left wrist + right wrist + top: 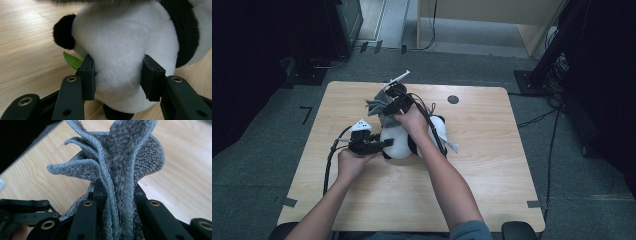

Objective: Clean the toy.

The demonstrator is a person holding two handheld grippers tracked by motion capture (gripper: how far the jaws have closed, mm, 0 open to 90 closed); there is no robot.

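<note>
Cloth bunched upright between jaws

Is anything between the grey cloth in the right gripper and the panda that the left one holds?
Nothing visible. The right gripper is shut on the bunched grey cloth, held just behind the panda. The left gripper clamps the panda's white body on the table. Whether cloth and panda touch, I cannot tell.

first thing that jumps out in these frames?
The plush panda lying mid-table, its white body squeezed between the pads of the left gripper. Just beyond it in the high view, the right gripper is shut on a bunched grey knit cloth, folds fanning out past its jaws above the wooden table.
</note>
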